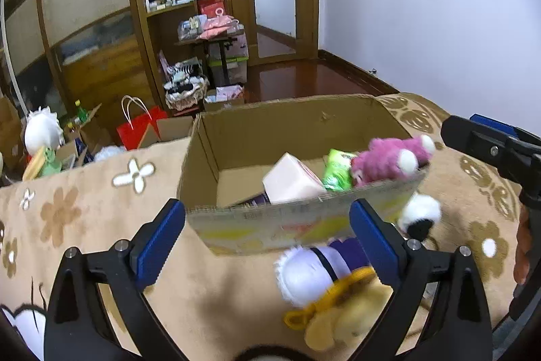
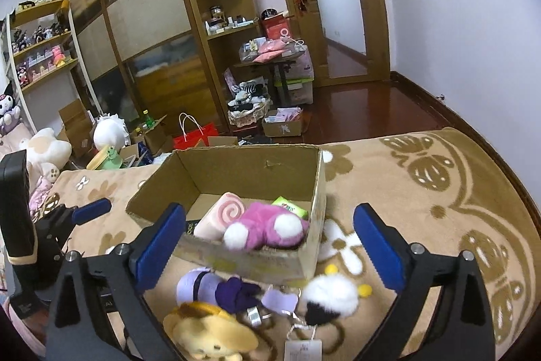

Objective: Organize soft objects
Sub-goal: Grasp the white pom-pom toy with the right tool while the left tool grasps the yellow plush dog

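An open cardboard box (image 1: 236,137) (image 2: 257,168) stands on a beige patterned blanket. Inside lie a pink plush (image 1: 389,161) (image 2: 267,225), a pink roll-shaped cushion (image 1: 290,181) (image 2: 223,213) and a green packet (image 1: 338,171) (image 2: 287,203). In front of the box lie a white and purple plush (image 1: 311,273) (image 2: 216,288), a yellow plush (image 1: 348,317) (image 2: 209,330) and a white and black plush ball (image 1: 419,215) (image 2: 331,296). My left gripper (image 1: 267,246) is open and empty before the box. My right gripper (image 2: 270,246) is open and empty above the loose plushes.
The blanket (image 1: 84,219) (image 2: 422,192) ends at a dark wooden floor (image 1: 304,80). Beyond stand a red bag (image 1: 138,127) (image 2: 196,134), boxes, a basket (image 2: 248,114), wooden shelves and a door. The right gripper shows at the left wrist view's right edge (image 1: 490,151).
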A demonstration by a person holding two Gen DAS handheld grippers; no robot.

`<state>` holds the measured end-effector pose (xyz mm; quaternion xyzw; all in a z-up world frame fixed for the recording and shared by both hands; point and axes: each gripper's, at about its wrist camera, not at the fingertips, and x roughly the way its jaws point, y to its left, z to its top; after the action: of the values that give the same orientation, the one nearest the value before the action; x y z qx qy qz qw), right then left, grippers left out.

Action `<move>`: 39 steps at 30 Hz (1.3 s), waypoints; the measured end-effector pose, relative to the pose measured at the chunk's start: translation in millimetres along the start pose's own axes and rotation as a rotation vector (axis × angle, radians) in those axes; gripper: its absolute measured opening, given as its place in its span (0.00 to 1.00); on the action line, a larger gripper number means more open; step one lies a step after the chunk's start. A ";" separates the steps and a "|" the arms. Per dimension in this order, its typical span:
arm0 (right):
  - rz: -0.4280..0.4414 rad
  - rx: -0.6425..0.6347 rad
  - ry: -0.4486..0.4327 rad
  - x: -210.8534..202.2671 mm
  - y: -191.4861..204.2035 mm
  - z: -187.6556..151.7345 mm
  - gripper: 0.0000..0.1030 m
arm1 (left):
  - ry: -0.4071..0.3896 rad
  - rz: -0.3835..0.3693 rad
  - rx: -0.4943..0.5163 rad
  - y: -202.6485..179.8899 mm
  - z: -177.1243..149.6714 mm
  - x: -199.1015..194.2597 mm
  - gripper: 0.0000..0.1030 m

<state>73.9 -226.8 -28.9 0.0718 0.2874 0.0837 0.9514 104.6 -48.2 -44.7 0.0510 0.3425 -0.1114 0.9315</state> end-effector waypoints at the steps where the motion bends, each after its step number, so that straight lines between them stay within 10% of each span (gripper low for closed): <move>1: -0.004 -0.001 -0.001 -3.4 0.1 -0.5 1.00 | 0.005 -0.003 -0.003 -0.8 -1.8 -4.0 0.94; 17: -0.022 0.063 -0.018 -48.8 -3.1 -12.6 1.00 | 0.015 -0.012 0.000 -23.1 -19.5 -55.8 0.95; 39: -0.052 0.146 0.159 11.2 -38.2 -46.9 1.00 | 0.128 -0.032 0.073 -64.1 -49.3 5.2 0.95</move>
<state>61.4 -257.7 -80.7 0.1264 0.3692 0.0431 0.9197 62.0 -102.8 -86.7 0.0863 0.3978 -0.1350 0.9034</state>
